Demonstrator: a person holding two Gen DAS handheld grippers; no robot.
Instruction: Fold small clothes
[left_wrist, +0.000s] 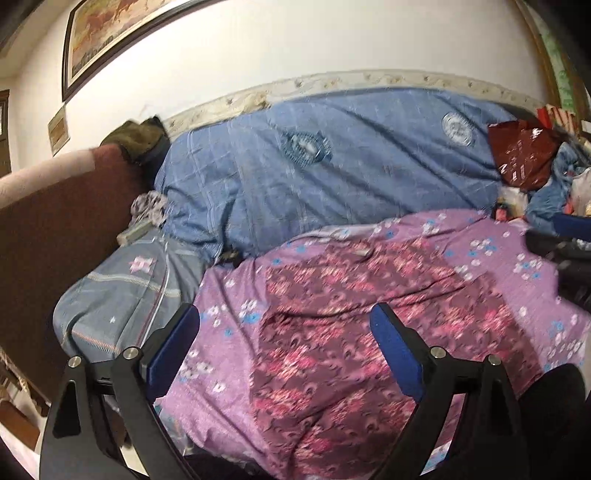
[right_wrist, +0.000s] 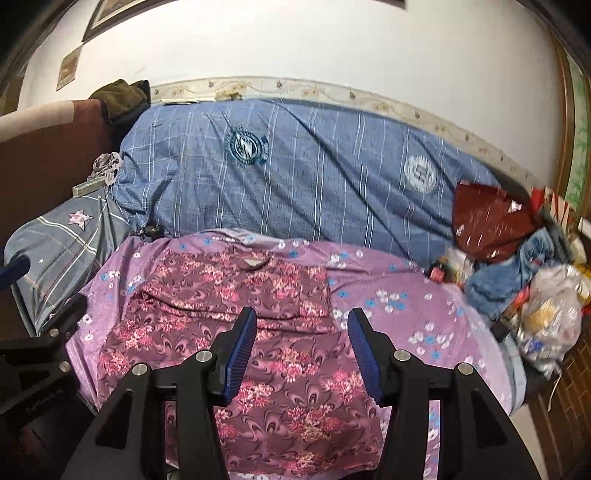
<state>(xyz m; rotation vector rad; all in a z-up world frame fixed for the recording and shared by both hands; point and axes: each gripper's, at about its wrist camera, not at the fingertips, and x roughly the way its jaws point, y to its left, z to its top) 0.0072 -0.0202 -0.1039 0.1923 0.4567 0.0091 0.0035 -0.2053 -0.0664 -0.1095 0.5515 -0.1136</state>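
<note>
Garment (right_wrist: 258, 332) lies flat on floral sheet (right_wrist: 406, 306); quilt (right_wrist: 295, 184) behind garment, pillow (right_wrist: 62, 251) left, plastic bag (right_wrist: 550, 321) right.

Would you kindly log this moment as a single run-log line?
garment: maroon floral top flat on purple bedspread | left gripper: open, empty | right gripper: open, empty, above top | fold: not started

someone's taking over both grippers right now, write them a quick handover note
Left gripper: open, nothing between its fingers, over the garment's left part.
Right gripper: open and empty, over the middle of the garment.
The maroon floral garment lies on the purple flowered sheet, in front of the blue quilt.
Done: one fold seems in, an edge crosses its middle.
Left: finish folding it smaller.
</note>
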